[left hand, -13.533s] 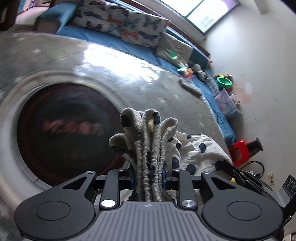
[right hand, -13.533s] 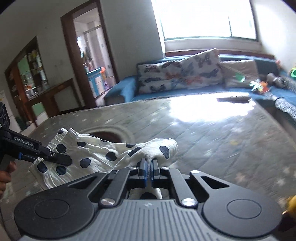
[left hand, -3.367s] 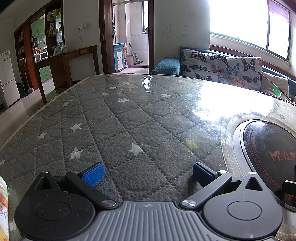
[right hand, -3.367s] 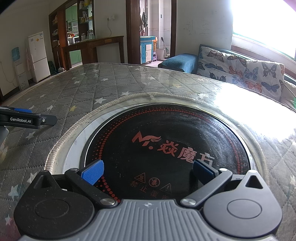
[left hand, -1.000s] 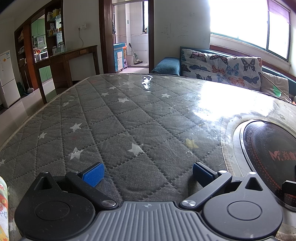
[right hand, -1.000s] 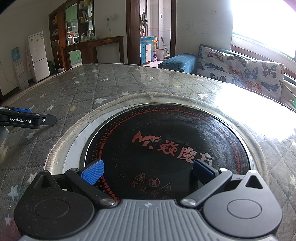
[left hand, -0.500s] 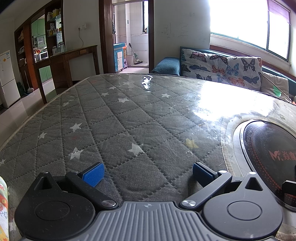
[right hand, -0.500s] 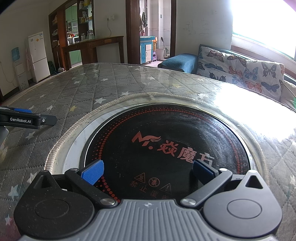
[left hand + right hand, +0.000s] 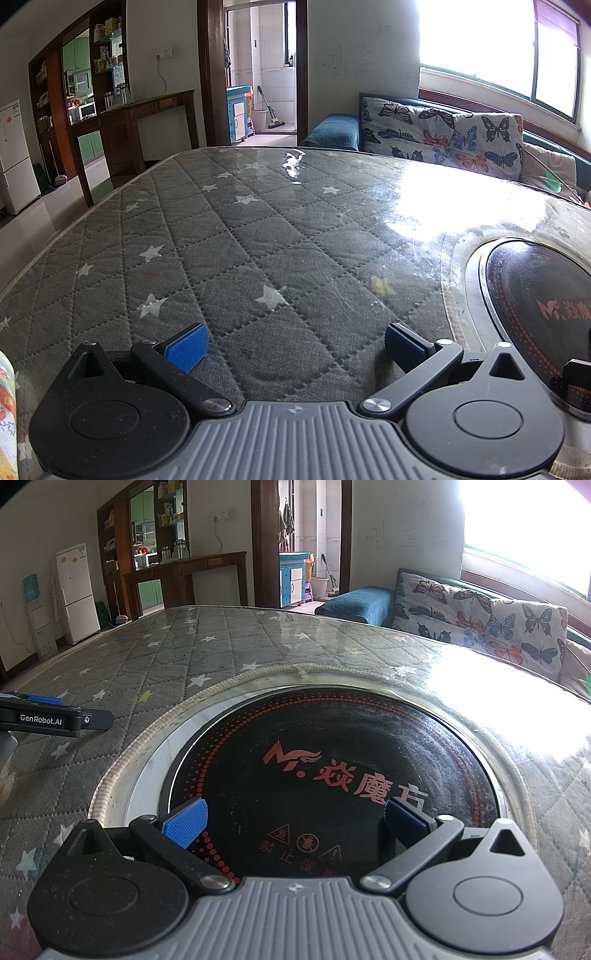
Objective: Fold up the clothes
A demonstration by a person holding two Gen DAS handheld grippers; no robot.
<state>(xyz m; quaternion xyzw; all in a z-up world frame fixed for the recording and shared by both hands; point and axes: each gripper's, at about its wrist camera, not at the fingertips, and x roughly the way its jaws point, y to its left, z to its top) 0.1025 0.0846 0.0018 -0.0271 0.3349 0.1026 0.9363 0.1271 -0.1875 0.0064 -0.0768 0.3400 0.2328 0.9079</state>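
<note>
- Far L edge, L wrist view: strip of printed cloth (image 9: 6, 417) w/ orange/green pattern, just beside L gripper body; prob. the next garment, mostly out of frame, can't tell shape or fold state.
- L gripper (image 9: 293, 345): jaws spread wide, nothing between the blue pads (image 9: 186, 349); hovers low over quilted star-print table cover (image 9: 258, 236) under clear glossy sheet.
- R gripper (image 9: 293, 825): jaws likewise wide apart, empty; sits over black induction hob (image 9: 332, 760) set in round cutout w/ braided rim (image 9: 147, 734).
- No garment on the cover ahead of either tool; step in hand prob. = fetch next piece.
- To do well: swing L tool toward the cloth at far L, pinch one edge/corner only, not a bunch; bring R tool across for the opposite corner, then spread flat on quilted area before folding.
- Lay-out best kept on the cover L of the hob: rim + recess may snag or dip fabric.
- Glossy sheet prob. slick, so cloth may slide when dragged; lift rather than pull.
- Window glare on R side washes out surface detail.
- Beyond: fridge (image 9: 75, 590), wooden console (image 9: 136, 122), butterfly-print cushions (image 9: 443, 133); all well apart, nothing blocking.
</note>
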